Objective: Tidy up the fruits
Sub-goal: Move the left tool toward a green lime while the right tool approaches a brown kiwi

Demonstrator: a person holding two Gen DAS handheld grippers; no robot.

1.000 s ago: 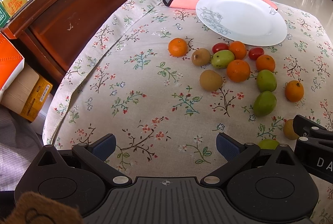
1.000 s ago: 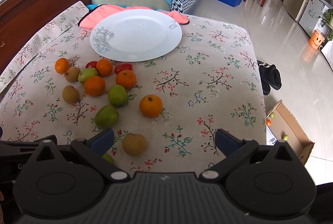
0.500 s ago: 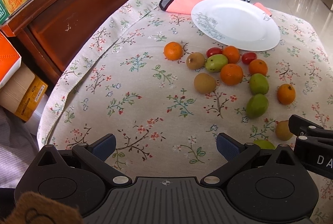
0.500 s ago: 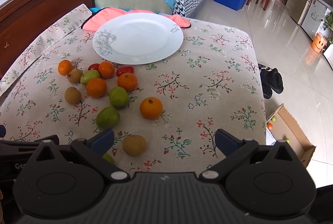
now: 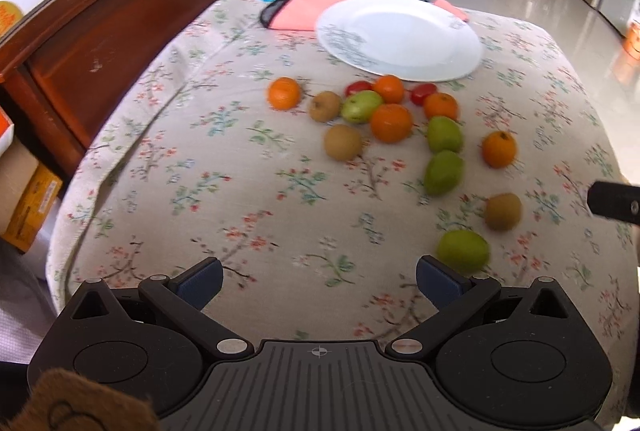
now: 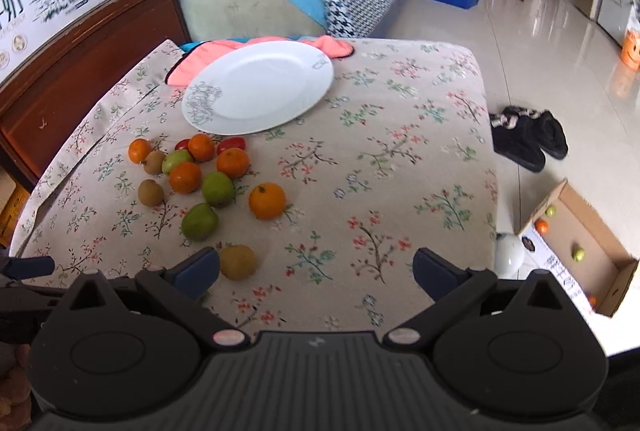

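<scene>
Several fruits lie loose on the floral tablecloth (image 5: 240, 191): oranges (image 5: 391, 123), green fruits (image 5: 443, 172), brown kiwis (image 5: 343, 142) and red tomatoes (image 5: 423, 93). A white plate (image 5: 400, 37) stands empty behind them; it also shows in the right wrist view (image 6: 260, 87). My left gripper (image 5: 319, 281) is open and empty, near the front edge, with a green fruit (image 5: 463, 251) by its right finger. My right gripper (image 6: 316, 269) is open and empty, with a brown kiwi (image 6: 238, 261) beside its left finger.
A pink cloth (image 5: 304, 11) lies under the plate's far side. A wooden headboard (image 5: 120, 19) runs along the left. On the floor at the right are black slippers (image 6: 528, 135) and a cardboard box (image 6: 580, 251) holding a few fruits.
Both grippers have pulled back and risen, so the fruits and plate look farther away. The right gripper has drifted right in the left wrist view. No fruit has moved.
</scene>
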